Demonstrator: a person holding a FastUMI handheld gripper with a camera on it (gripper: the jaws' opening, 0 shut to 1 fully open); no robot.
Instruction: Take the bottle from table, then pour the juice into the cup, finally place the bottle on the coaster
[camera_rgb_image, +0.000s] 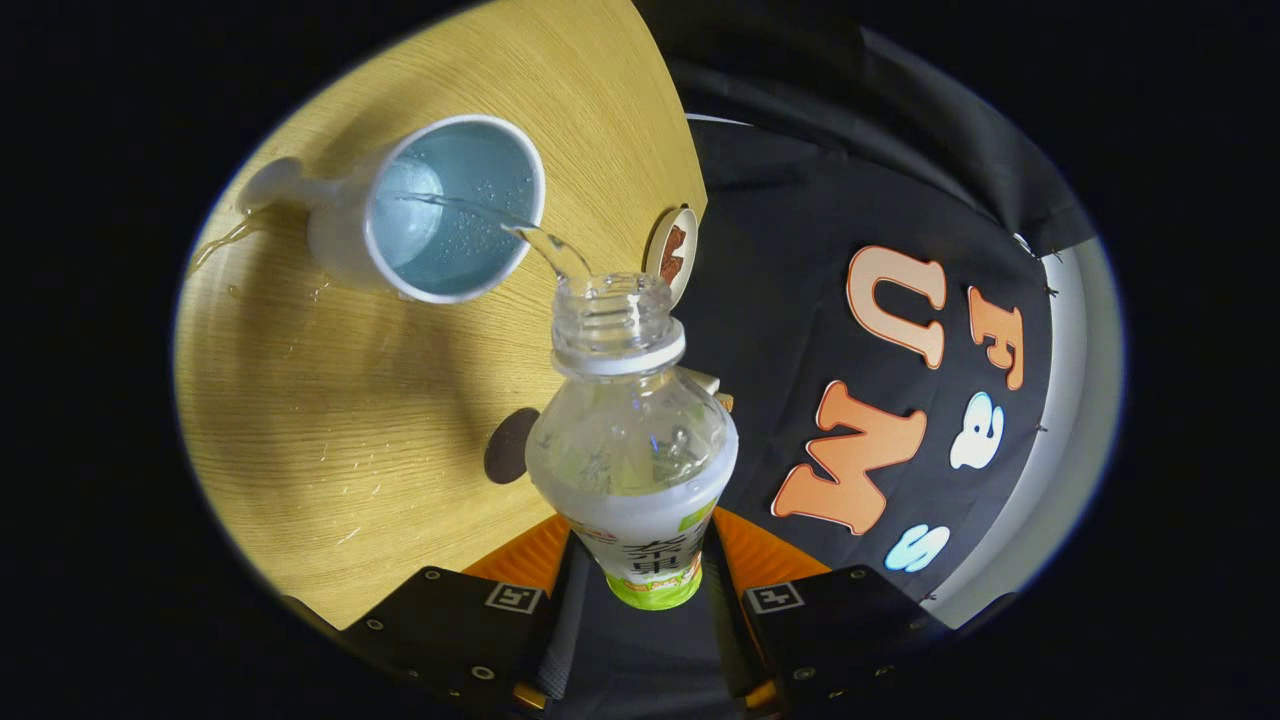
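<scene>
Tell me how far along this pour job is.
Done: bottle is off the table, clamped between both fingers. In hand: it is tilted, a clear stream running into the cup. Left: setting it on the coaster, which lies bare beyond the bottle's mouth.

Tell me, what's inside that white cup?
The cup holds clear liquid with small bubbles, fed by a stream from the bottle clamped in the gripper. The near wall hides some.

Pale wooden table (330, 420) with spilled droplets (225, 240), a dark round disc (508, 446) near its edge.
</scene>
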